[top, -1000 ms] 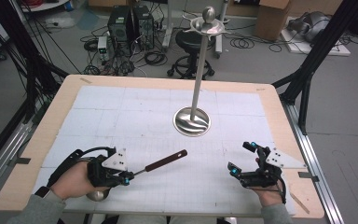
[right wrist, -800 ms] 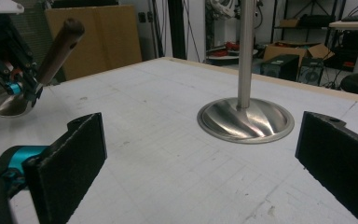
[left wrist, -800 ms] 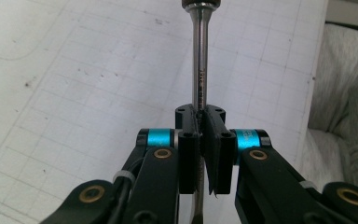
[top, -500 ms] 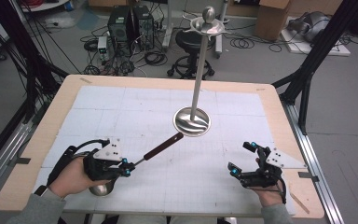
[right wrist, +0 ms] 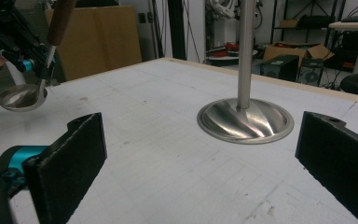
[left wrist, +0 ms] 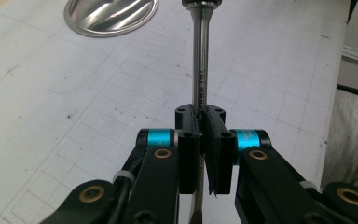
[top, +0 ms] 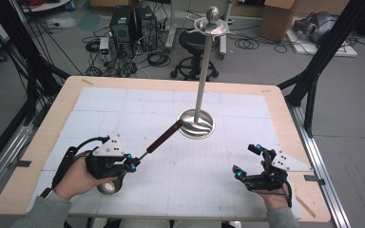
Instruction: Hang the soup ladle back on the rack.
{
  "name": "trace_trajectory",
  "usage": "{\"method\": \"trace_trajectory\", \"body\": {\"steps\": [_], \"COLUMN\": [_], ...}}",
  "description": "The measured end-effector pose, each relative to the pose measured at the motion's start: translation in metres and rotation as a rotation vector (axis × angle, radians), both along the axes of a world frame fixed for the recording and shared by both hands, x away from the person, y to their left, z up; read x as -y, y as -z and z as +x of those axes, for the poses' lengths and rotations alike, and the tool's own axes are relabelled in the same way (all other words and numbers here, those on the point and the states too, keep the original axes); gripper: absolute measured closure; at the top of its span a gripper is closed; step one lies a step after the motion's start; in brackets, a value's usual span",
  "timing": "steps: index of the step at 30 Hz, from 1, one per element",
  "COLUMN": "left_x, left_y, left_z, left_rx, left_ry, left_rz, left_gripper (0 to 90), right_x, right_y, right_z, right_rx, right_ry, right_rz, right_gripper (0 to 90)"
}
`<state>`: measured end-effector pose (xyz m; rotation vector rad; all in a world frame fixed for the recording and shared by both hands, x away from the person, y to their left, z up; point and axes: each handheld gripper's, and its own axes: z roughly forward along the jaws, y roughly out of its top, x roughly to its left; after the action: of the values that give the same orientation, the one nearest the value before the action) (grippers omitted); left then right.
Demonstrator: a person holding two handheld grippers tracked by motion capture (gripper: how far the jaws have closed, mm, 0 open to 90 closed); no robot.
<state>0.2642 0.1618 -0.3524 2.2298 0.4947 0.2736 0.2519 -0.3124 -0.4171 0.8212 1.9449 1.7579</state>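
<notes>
My left gripper (top: pixel 132 164) is shut on the thin metal shaft of a ladle (top: pixel 164 136) at the table's front left. The ladle's brown handle slants up and away toward the stand, and its steel bowl (top: pixel 109 186) hangs under the hand. In the left gripper view the shaft (left wrist: pixel 199 60) is pinched between the closed pads of that gripper (left wrist: pixel 200 135). A tall steel stand (top: pixel 202 71) rises from a round base (top: pixel 197 124) at mid-table. My right gripper (top: pixel 244 160) rests open at the front right, holding nothing. The right gripper view has its wide-apart pads (right wrist: pixel 70 158) framing the base (right wrist: pixel 244 120).
The table is a white gridded mat (top: pixel 180 190) with a wooden border (top: pixel 57 109). A ring with a knob tops the stand (top: pixel 212 21). Beyond the far edge are computer gear, cables, a stool and dark frame legs at both sides.
The left gripper has turned and lifted the ladle, so its brown handle swung away from me toward the stand's base. The right gripper has stayed put.
</notes>
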Motion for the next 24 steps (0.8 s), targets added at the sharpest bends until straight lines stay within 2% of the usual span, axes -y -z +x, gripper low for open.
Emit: {"method": "trace_trajectory", "body": {"steps": [9, 14, 24], "left_x": [0.003, 0.003, 0.006], "left_y": [-0.001, -0.002, -0.008], "left_z": [0.002, 0.006, 0.013], "left_rx": [0.021, 0.049, 0.071], "left_ry": [-0.048, -0.093, -0.123], "left_rz": [-0.08, -0.137, -0.177], "left_gripper": [84.2, 84.2, 84.2], "right_x": [0.0, 0.0, 0.0], "right_y": [0.0, 0.0, 0.0], "right_z": [0.0, 0.0, 0.0], "right_rx": [0.001, 0.002, -0.001], "right_ry": [-0.001, -0.002, -0.004], "right_rz": [-0.001, 0.0, 0.005], "right_gripper": [0.6, 0.7, 0.6]}}
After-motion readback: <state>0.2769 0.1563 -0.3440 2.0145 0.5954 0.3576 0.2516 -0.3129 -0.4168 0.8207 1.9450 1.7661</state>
